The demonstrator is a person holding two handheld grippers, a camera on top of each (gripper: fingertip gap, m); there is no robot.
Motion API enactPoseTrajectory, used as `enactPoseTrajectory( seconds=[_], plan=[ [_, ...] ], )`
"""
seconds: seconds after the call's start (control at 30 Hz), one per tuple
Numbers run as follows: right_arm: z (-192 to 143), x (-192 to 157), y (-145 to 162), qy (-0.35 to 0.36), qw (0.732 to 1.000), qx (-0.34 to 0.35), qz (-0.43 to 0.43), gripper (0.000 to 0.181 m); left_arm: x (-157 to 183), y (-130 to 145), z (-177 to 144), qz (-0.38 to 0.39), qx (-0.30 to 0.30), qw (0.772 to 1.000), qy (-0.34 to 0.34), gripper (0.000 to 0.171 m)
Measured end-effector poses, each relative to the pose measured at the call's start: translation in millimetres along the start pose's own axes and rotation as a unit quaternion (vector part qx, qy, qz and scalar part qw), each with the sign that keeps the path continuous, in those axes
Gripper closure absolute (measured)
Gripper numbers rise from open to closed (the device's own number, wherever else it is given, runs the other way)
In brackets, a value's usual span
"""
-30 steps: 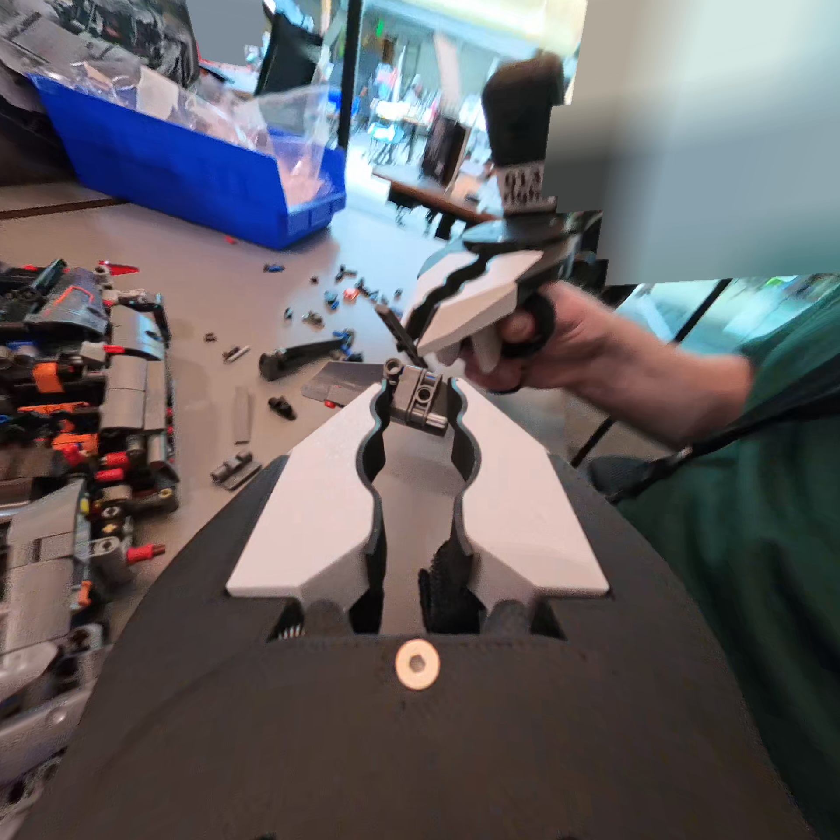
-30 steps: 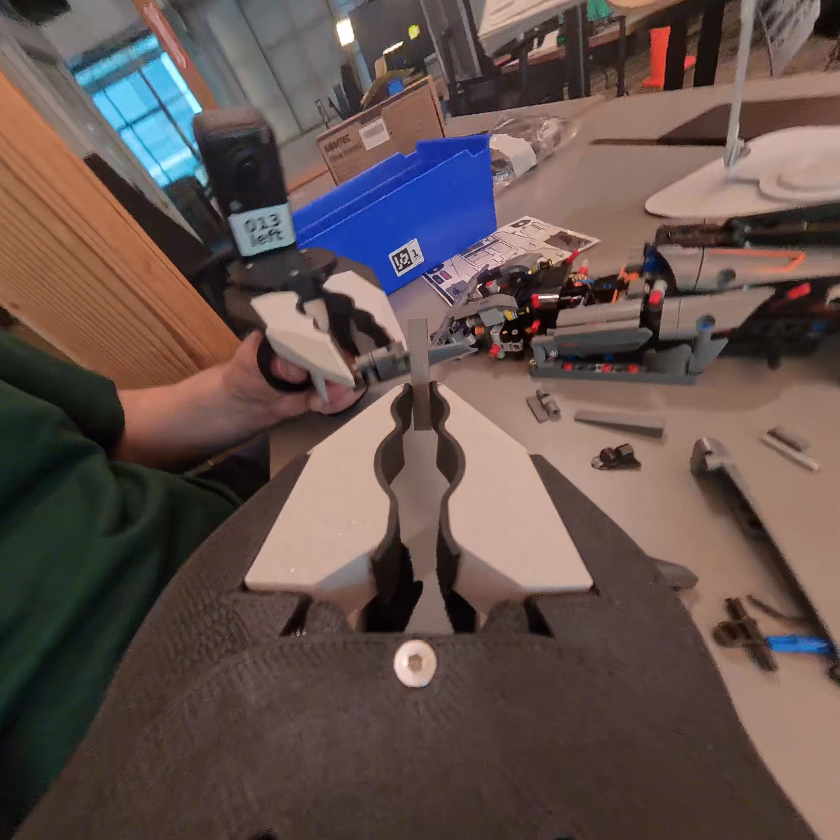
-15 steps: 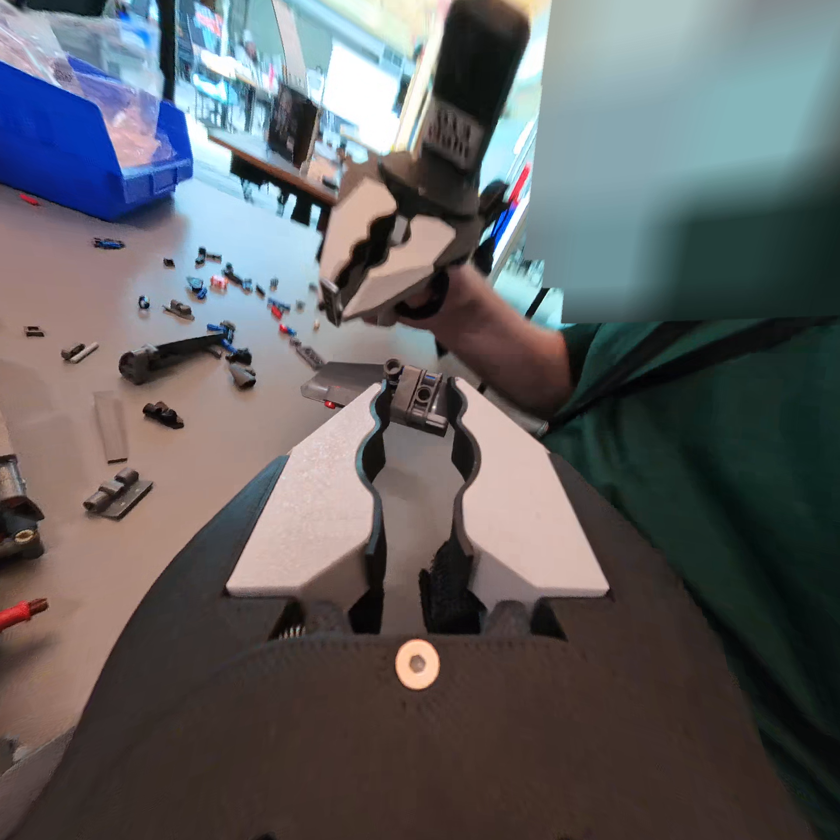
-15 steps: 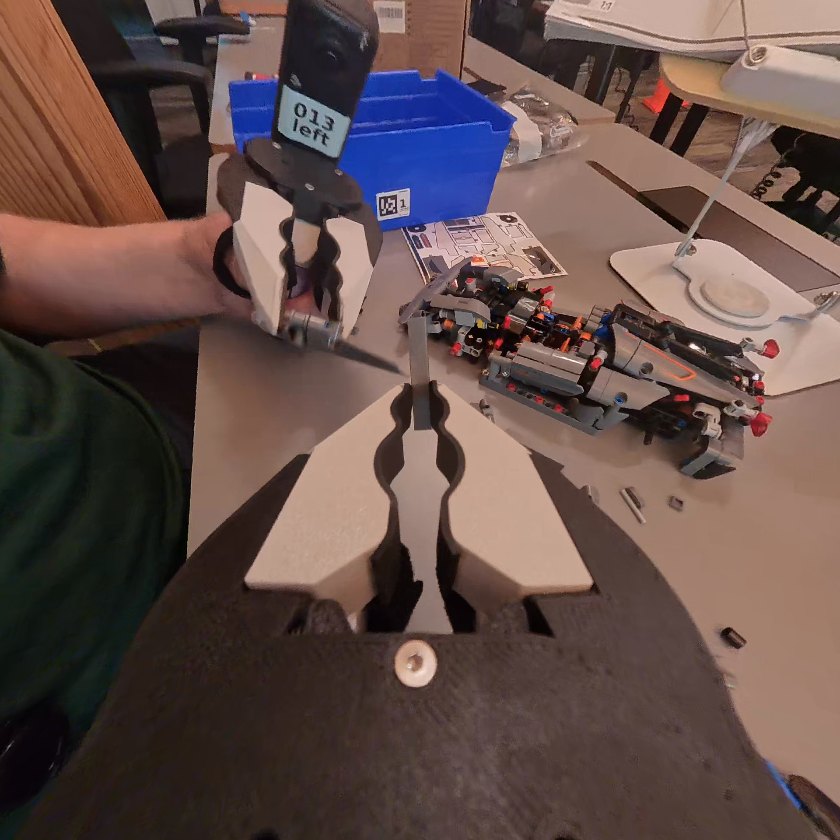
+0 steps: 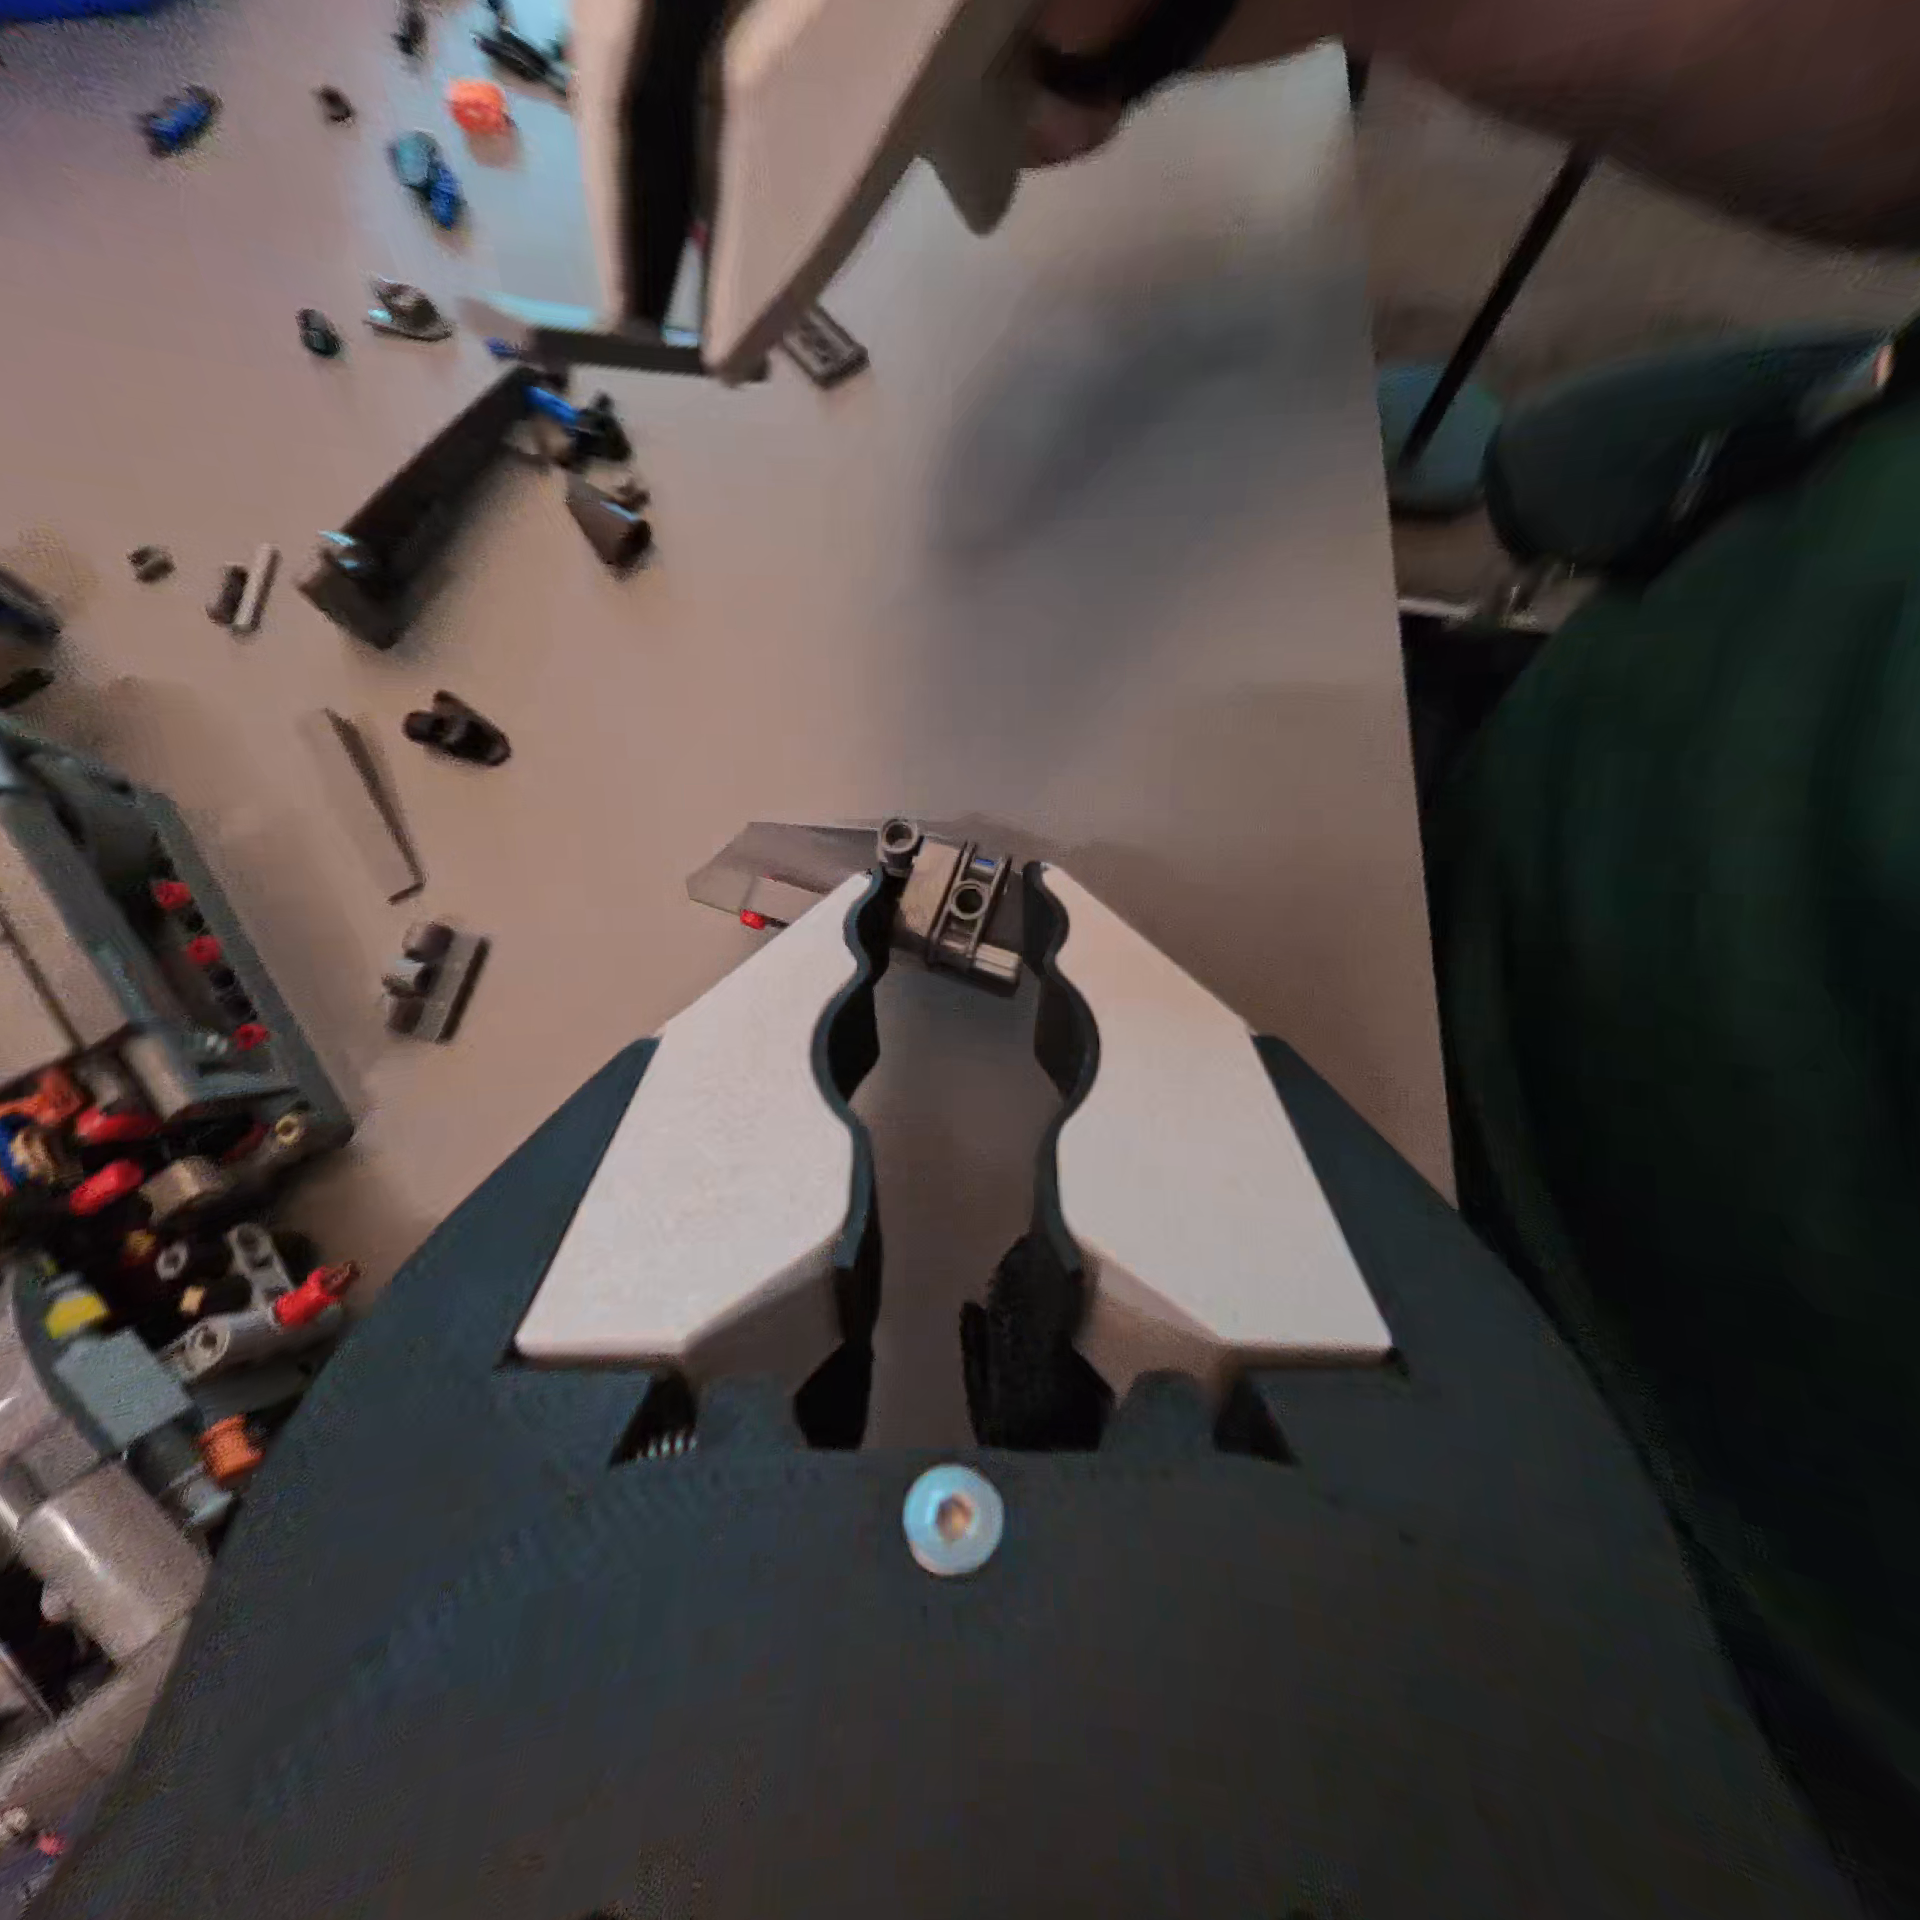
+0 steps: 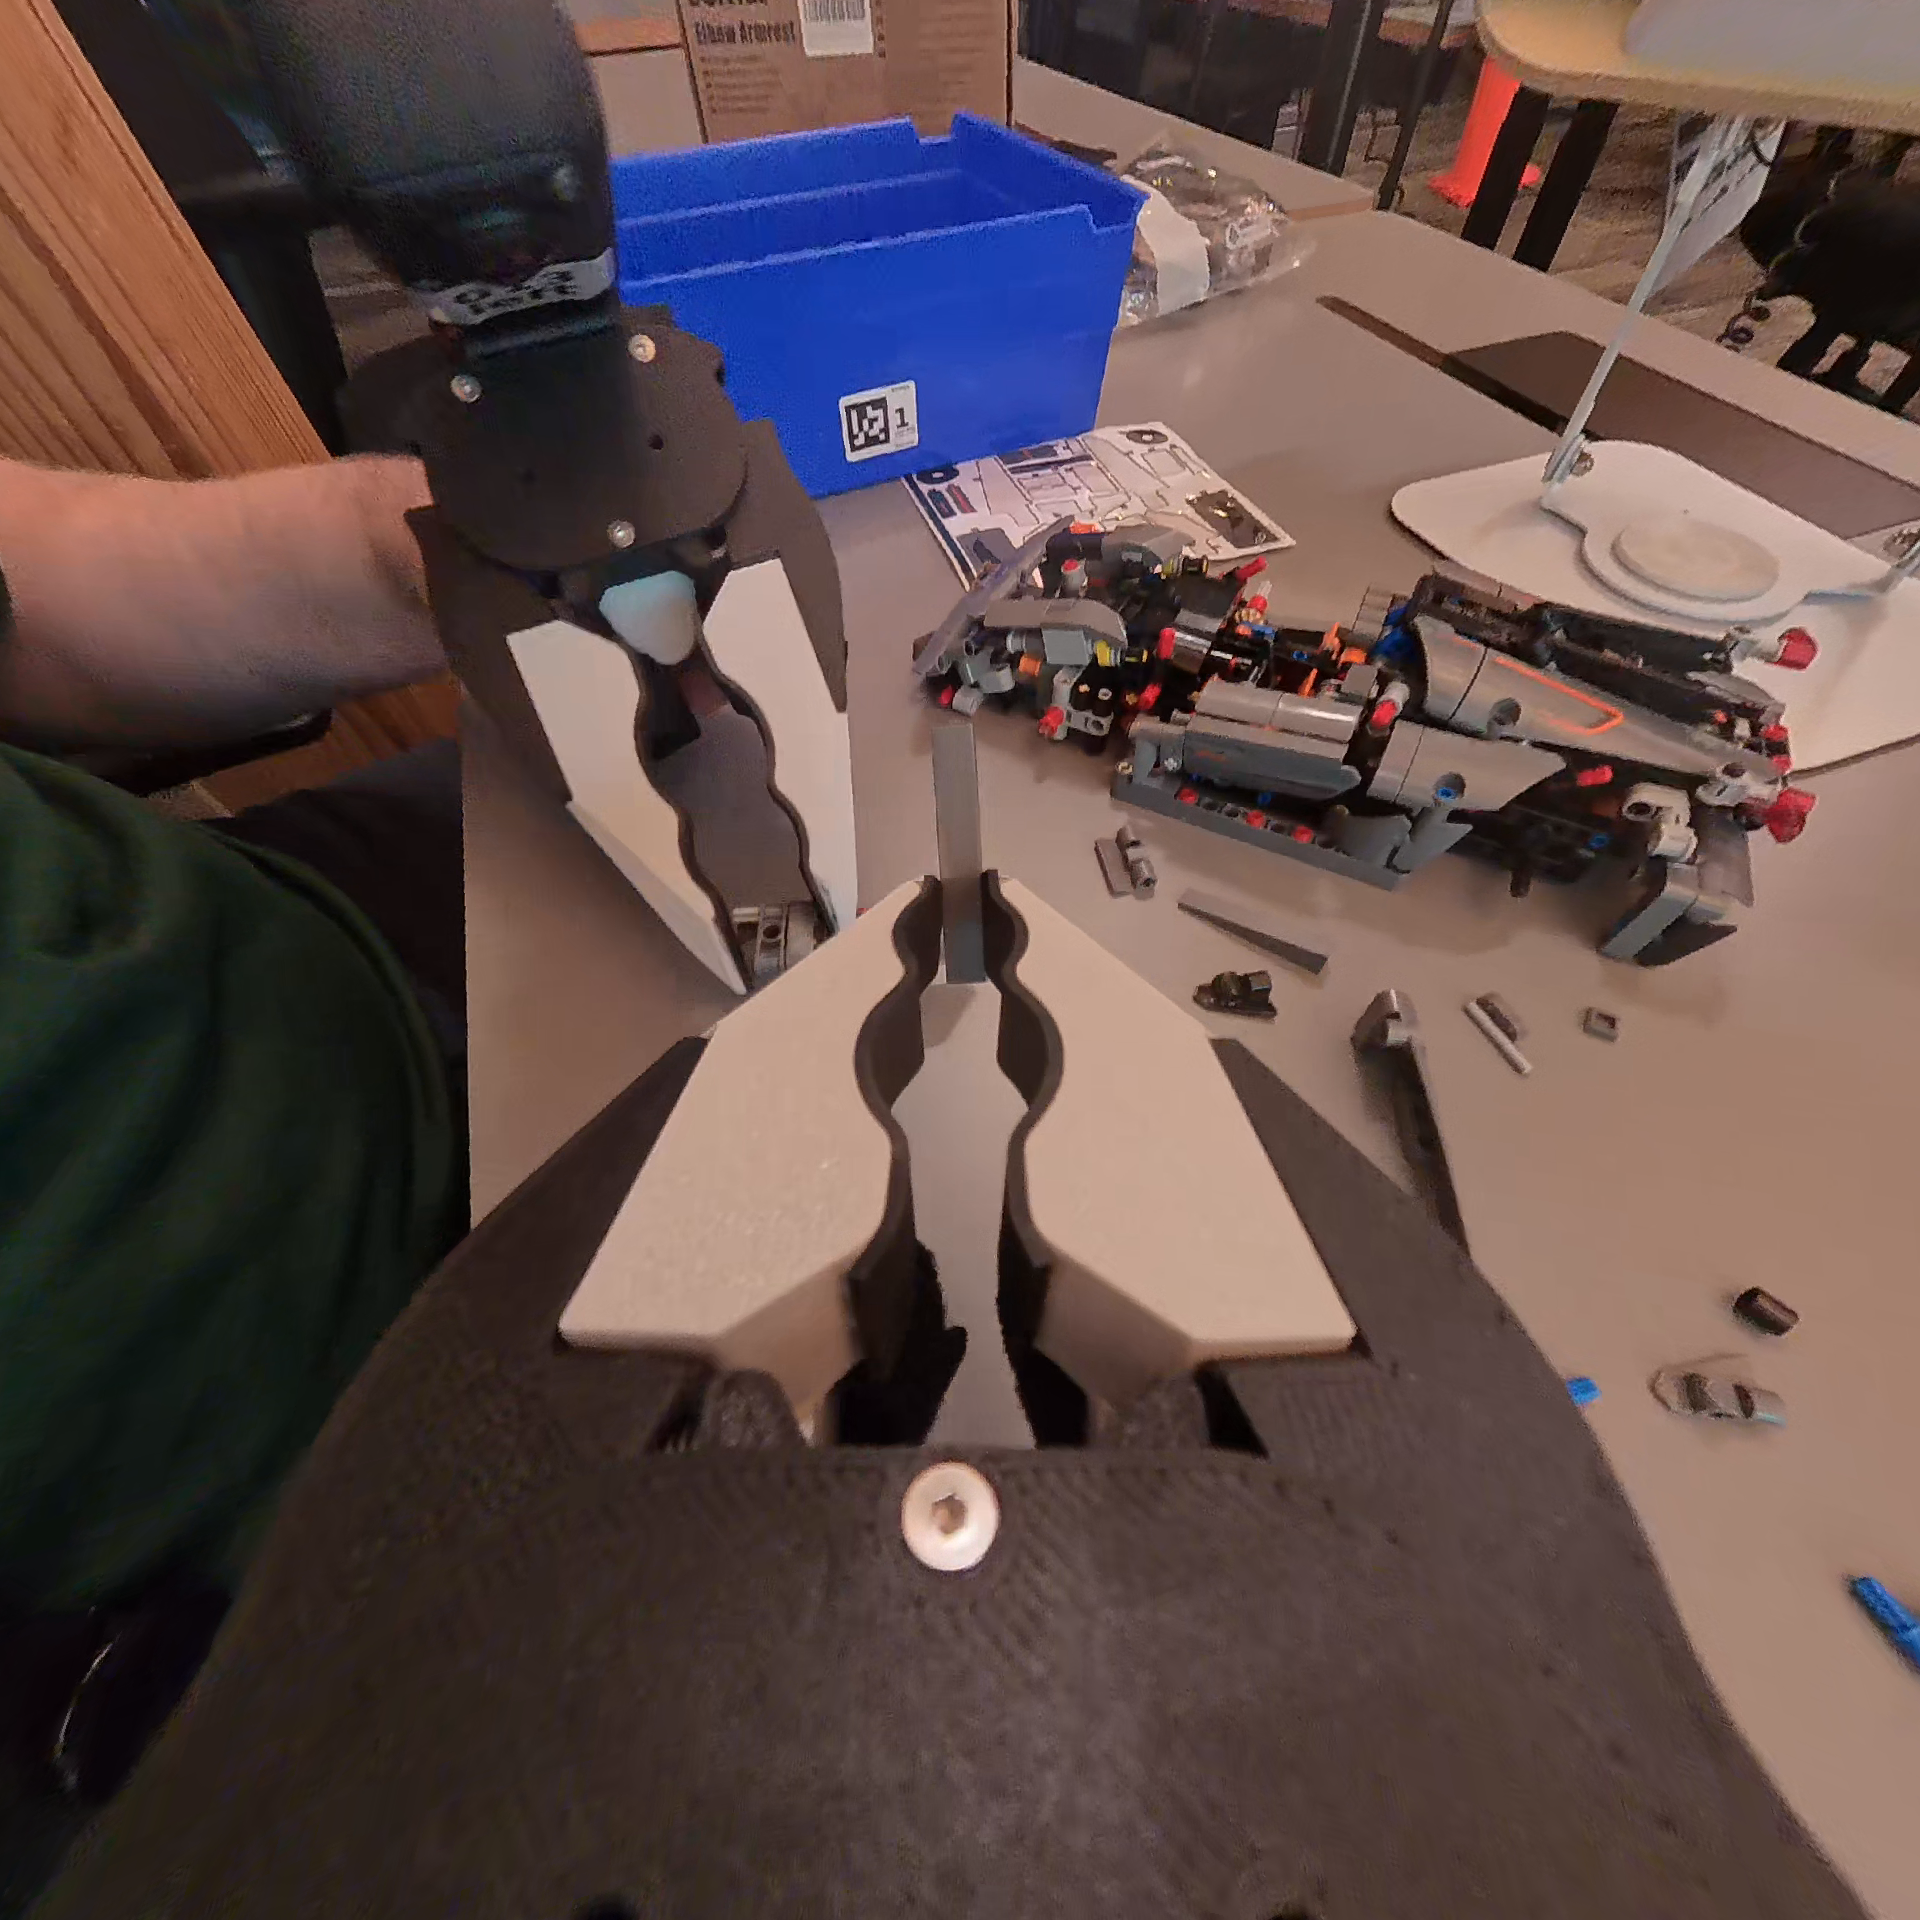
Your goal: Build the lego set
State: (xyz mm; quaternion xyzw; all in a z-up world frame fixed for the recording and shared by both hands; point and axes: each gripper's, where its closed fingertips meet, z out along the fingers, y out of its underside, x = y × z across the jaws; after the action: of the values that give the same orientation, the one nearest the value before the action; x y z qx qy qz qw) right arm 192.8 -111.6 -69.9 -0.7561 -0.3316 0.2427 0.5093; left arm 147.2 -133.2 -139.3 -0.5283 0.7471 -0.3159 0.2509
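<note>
My left gripper (image 5: 956, 894) is shut on a small grey lego assembly (image 5: 961, 920), a holed connector block with a flat grey panel (image 5: 774, 862) sticking out to its left. It also shows in the right wrist view (image 6: 779, 930), pointing down over the table's near edge. My right gripper (image 6: 961, 904) is shut on a long thin grey plate (image 6: 956, 821) that stands up between the fingertips. In the left wrist view it appears blurred at the top (image 5: 675, 343). The partly built grey, black and orange lego car (image 6: 1382, 727) lies on the table beyond.
A blue bin (image 6: 873, 281) and an instruction sheet (image 6: 1101, 488) lie behind the car. A white lamp base (image 6: 1662, 551) stands at the right. Loose pieces are scattered: a dark beam (image 6: 1403, 1101), a small black part (image 6: 1236, 992), a grey hinge (image 6: 1127, 862). A green-sleeved arm (image 6: 187, 1039) is at the left. My right fingertips sit around 9 cm from my left ones.
Both grippers have tilted downward toward the table and come closer together. The left gripper now points straight down beside the right one. Each keeps its piece.
</note>
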Motion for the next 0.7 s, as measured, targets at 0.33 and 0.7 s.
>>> enactPoseTrajectory(
  seconds=[0.33,0.7],
  plan=[
    [0.1,-3.9,16.3,0.0,1.0,-0.011,0.007,0.176,-12.8,15.7,-13.8,-0.09,-0.015,0.989,-0.116,0.125],
    [4.5,-6.7,18.7,-0.009,1.0,0.0,0.01,0.176,-4.3,17.1,7.1,-0.287,0.014,0.949,-0.132,0.134]
  ],
)
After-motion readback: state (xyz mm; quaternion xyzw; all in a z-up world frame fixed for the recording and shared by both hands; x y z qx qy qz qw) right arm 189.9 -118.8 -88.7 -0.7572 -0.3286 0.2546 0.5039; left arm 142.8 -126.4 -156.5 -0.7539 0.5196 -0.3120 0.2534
